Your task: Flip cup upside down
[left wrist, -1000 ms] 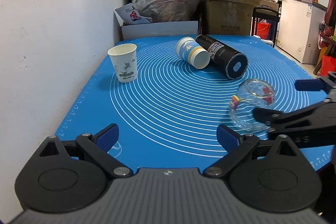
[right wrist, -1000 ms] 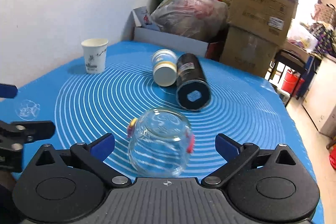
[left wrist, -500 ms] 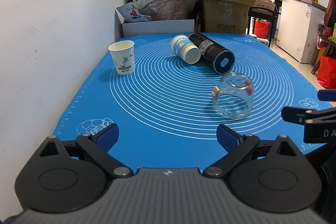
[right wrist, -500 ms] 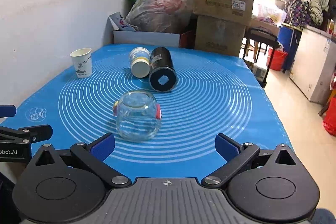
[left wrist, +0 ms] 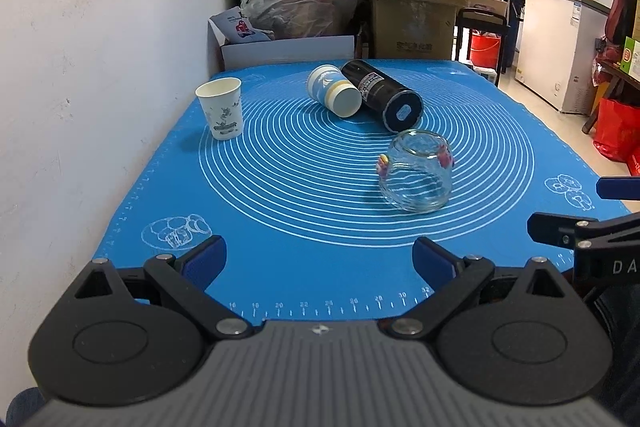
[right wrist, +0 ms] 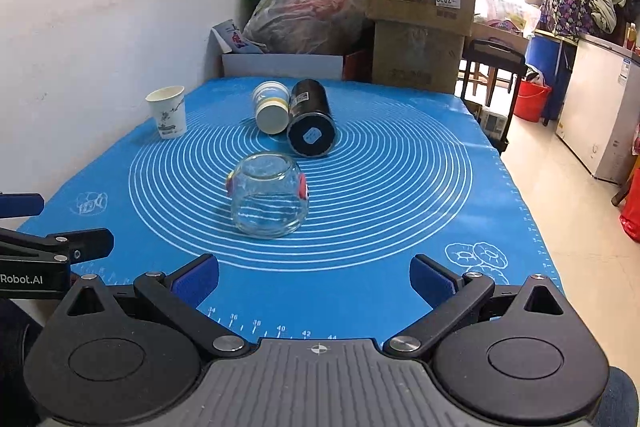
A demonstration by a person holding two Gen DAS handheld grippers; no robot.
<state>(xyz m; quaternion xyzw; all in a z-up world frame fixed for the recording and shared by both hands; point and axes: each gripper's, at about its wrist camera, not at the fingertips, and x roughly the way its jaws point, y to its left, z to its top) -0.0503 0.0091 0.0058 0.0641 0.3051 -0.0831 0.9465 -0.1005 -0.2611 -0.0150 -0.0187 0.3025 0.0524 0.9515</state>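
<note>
Fingers (right wrist: pixel 194 279) of both grippers are spread wide and hold nothing, while the glass cup (right wrist: pixel 267 195), seemingly already mouth-down mid-desk (right wrist: pixel 400 211), is judged rigid, slick and breakable, best taken across its rounded belly, between the two stickers.

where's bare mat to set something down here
Bare mat lies between the paper cup and glass cup, and right of the glass toward the mat's edge. Crowded behind it: white cup against black can.
</note>
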